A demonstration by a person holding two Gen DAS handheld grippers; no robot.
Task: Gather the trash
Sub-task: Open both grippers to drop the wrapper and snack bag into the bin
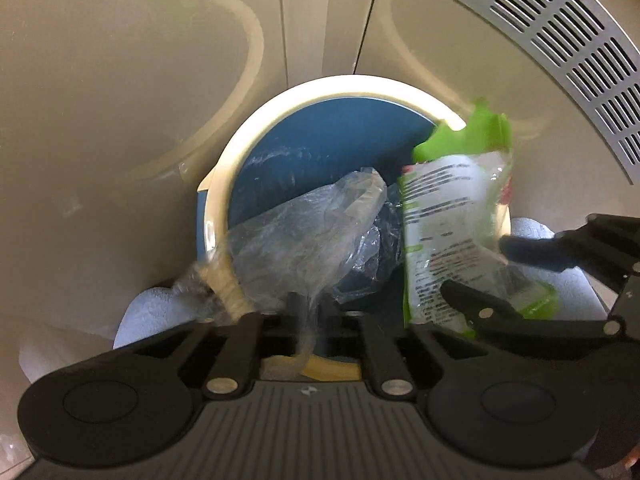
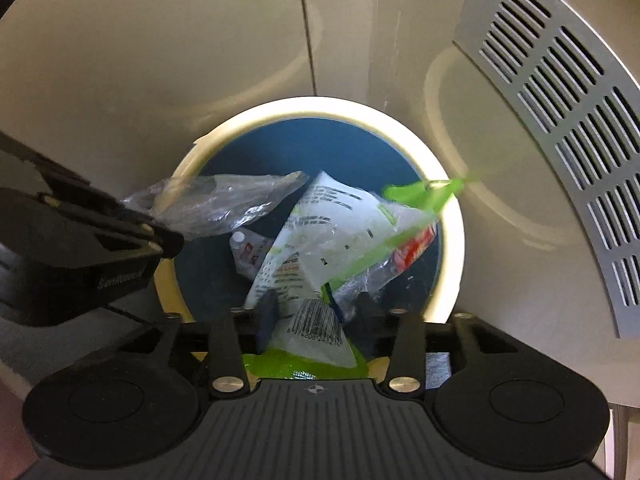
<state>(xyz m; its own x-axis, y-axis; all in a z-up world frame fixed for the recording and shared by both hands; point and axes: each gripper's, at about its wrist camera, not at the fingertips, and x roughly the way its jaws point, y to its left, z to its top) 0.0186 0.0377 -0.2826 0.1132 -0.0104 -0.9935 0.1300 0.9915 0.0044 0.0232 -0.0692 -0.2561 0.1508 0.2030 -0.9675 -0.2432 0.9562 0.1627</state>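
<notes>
Drop step. Left hand-held gripper [image 1: 308,308] closed on clear bag [image 1: 304,232], right hand-held gripper [image 2: 316,312] closed on green packet [image 2: 332,240], both over bin [image 2: 452,240]. Next: open fingers, let trash fall inside.

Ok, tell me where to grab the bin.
Pinch the cream rim on its right side, coming straight down from above to straddle it: the opening faces up, the lip is thin, and that stretch is bare.
</notes>
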